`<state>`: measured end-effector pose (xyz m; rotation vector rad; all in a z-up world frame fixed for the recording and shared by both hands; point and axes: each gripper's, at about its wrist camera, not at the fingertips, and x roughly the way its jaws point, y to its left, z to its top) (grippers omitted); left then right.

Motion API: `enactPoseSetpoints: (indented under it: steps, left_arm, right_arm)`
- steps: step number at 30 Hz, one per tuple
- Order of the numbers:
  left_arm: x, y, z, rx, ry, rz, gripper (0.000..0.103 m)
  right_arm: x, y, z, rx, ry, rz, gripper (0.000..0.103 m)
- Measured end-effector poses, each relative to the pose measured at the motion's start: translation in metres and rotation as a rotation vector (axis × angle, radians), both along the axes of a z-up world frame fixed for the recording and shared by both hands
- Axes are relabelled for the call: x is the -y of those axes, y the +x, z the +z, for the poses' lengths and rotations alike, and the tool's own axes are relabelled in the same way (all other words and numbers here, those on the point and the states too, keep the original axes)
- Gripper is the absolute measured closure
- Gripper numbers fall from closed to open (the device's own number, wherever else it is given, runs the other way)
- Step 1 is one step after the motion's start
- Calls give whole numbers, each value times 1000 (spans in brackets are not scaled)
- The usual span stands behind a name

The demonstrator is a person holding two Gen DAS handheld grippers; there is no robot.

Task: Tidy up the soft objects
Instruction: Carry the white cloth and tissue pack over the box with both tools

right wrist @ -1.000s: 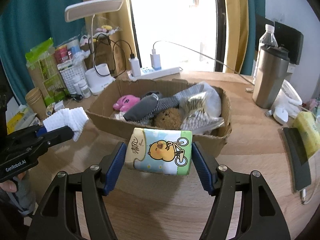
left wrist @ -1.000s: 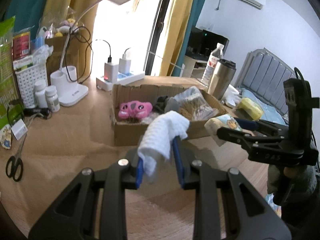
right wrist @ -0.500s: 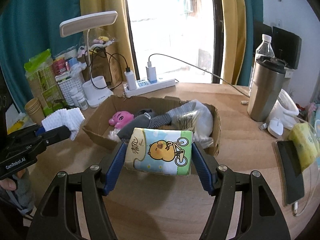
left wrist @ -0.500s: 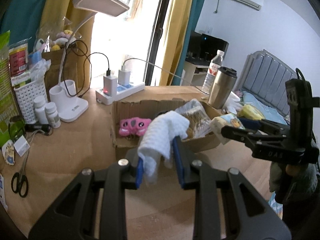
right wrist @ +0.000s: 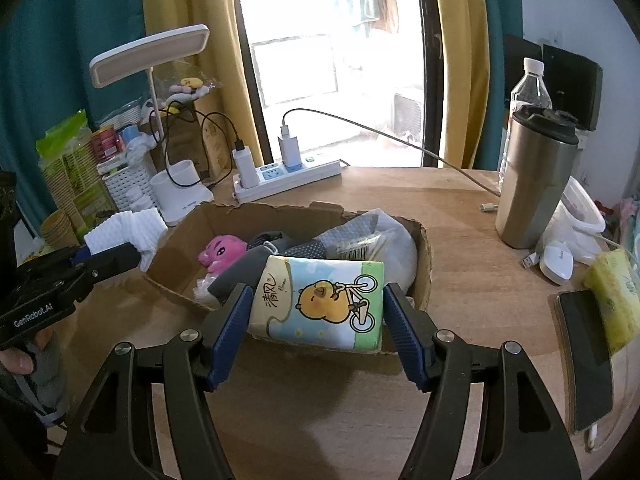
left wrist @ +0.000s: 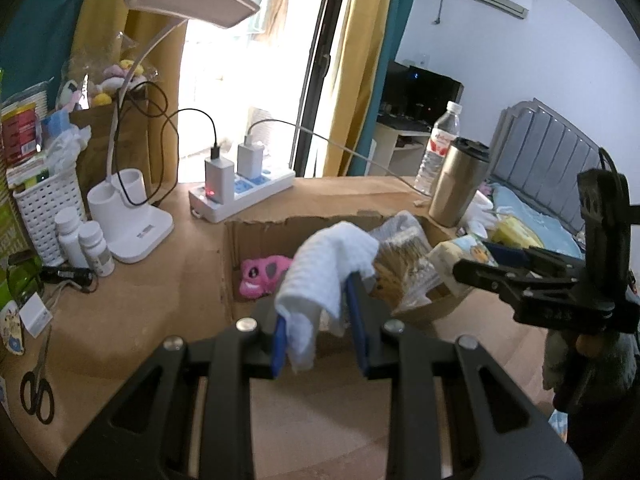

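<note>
My left gripper (left wrist: 318, 312) is shut on a white waffle cloth (left wrist: 328, 268), which droops over its blue pads near the front edge of the cardboard box (left wrist: 256, 232). In the right wrist view the same cloth (right wrist: 128, 230) hangs at the box's left corner. My right gripper (right wrist: 318, 316) is shut on a tissue pack printed with a bear on a bicycle (right wrist: 320, 300), held above the box's near wall (right wrist: 424, 276). Inside the box lie a pink plush (right wrist: 222, 252), grey fabric (right wrist: 248, 268) and a clear bag (right wrist: 384, 240).
A desk lamp (left wrist: 136, 216), power strip (left wrist: 244, 196), pill bottles (left wrist: 86, 246) and a white basket (left wrist: 44, 208) crowd the left. Scissors (left wrist: 36, 390) lie near the left edge. A steel tumbler (right wrist: 532, 184), water bottle (right wrist: 530, 88), phone (right wrist: 586, 360) and yellow pack (right wrist: 614, 296) stand on the right.
Both grippers have pulled back from the box and risen a little, each keeping its load. The box looks smaller and farther off in both views.
</note>
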<state>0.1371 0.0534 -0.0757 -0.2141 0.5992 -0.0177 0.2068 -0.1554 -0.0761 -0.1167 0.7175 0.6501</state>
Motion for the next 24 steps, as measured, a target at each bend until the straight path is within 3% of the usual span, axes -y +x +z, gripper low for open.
enactPoseSetpoints:
  steps: [24]
  left_arm:
    - [-20,49,-31,-75,-7,24,74]
  right_arm:
    - [-6,36,-26,-62,-9,-36,33]
